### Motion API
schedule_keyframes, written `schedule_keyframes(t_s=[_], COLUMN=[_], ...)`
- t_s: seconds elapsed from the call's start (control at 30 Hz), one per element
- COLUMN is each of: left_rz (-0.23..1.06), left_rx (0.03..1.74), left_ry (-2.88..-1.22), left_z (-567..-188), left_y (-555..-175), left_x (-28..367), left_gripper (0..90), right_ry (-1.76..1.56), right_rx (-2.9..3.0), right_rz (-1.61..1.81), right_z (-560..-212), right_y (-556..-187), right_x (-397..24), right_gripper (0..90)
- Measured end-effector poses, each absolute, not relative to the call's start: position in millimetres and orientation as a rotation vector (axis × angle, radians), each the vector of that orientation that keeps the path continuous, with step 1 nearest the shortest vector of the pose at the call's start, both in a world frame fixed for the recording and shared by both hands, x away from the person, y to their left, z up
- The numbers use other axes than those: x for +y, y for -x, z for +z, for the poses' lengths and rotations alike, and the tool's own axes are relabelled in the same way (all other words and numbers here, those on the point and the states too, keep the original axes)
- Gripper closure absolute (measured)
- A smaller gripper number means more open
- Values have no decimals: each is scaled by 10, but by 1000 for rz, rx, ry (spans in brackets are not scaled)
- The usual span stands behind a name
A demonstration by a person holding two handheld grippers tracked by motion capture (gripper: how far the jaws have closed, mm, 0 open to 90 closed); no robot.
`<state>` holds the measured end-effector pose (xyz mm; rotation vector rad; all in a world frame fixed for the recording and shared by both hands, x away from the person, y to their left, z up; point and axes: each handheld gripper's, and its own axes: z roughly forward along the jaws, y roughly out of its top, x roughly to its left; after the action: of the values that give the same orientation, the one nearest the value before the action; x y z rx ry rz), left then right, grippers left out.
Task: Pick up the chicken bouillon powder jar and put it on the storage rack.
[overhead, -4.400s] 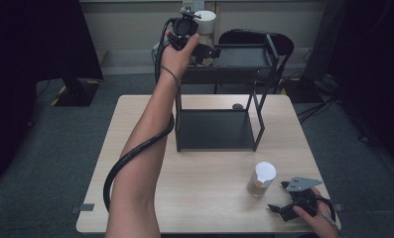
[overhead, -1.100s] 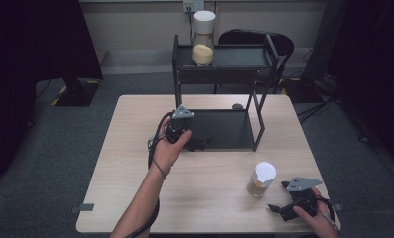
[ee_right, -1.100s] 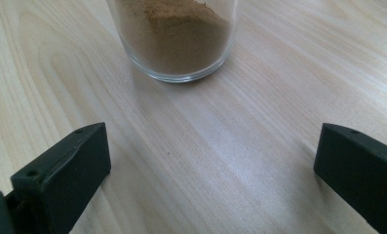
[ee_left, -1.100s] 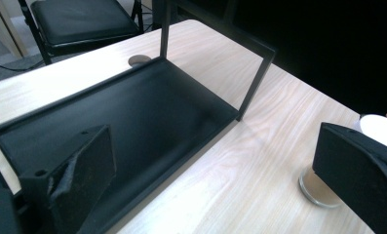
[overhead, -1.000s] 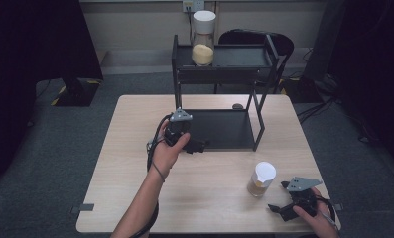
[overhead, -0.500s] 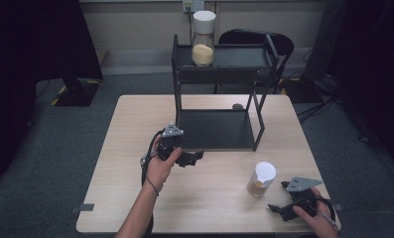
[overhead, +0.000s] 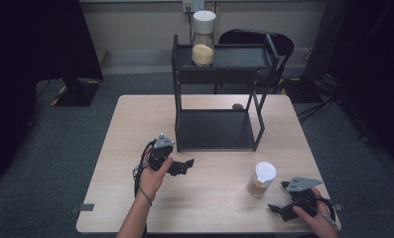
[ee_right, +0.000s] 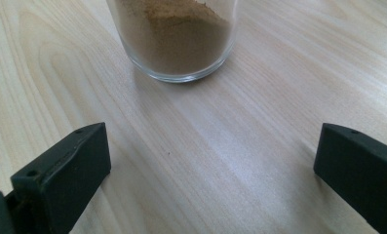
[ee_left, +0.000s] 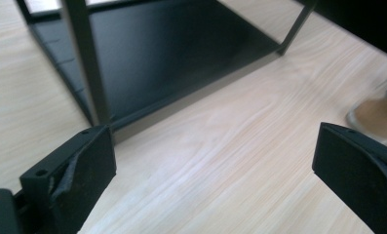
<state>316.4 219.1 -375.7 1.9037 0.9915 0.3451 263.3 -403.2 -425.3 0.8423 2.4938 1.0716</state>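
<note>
A tall glass jar [overhead: 203, 39] with a white lid and pale powder stands on the top shelf of a black metal rack [overhead: 219, 129]. A short white-lidded jar [overhead: 261, 179] of brown powder stands on the table at the front right. My left gripper [overhead: 183, 166] is open and holds nothing, just in front of the rack's front left leg. In the left gripper view its jaws [ee_left: 215, 146] frame bare wood, with the rack's bottom shelf [ee_left: 171, 53] ahead. My right gripper [overhead: 278, 196] rests open beside the short jar, whose base [ee_right: 174, 34] sits just beyond its jaws [ee_right: 213, 146].
The wooden table [overhead: 135, 124] has bare room at its left and front middle. A small dark object [overhead: 237, 105] lies behind the rack. A black chair [overhead: 254, 37] stands beyond the table's far edge. The short jar [ee_left: 376, 114] shows at the right edge of the left gripper view.
My left gripper let go of the tall jar on the top shelf, came down, and drew back toward the table's front left. The right gripper stayed put.
</note>
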Motion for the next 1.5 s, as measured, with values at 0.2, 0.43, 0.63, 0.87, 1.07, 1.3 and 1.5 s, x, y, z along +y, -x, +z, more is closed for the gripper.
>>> schedule_keyframes(t_s=[0.2, 0.43, 0.63, 0.87, 1.07, 1.3, 1.5], left_rz=[361, 396, 430, 478, 513, 521, 524], left_rx=[1033, 1104, 1133, 1151, 1156, 1132, 1134], left_ry=[-1900, -1902, -1926, -1989, -2059, -2072, -2069], left_z=[-3863, -4003, -4114, -4207, -4271, -4288, -4292], left_y=[-3065, -2948, -2869, -2781, -2741, -2726, -2722], left_x=[2310, 2480, 2515, 2505, 2484, 2505, 2500], left_gripper=[17, 18, 18, 19, 19, 0, 0], right_ry=[-843, -842, -842, -842, -843, -843, -846], right_rx=[2494, 2494, 2494, 2494, 2494, 2495, 2493], right_rz=[1072, 1072, 1072, 1071, 1070, 1069, 1069], right_z=[-4253, -4253, -4253, -4253, -4251, -4250, -4250], right_y=[-2633, -2633, -2633, -2633, -2634, -2634, -2631], right_x=[-4032, -4032, -4032, -4032, -4030, -4029, -4026], right_gripper=[0, 0, 0, 0, 0, 0, 0])
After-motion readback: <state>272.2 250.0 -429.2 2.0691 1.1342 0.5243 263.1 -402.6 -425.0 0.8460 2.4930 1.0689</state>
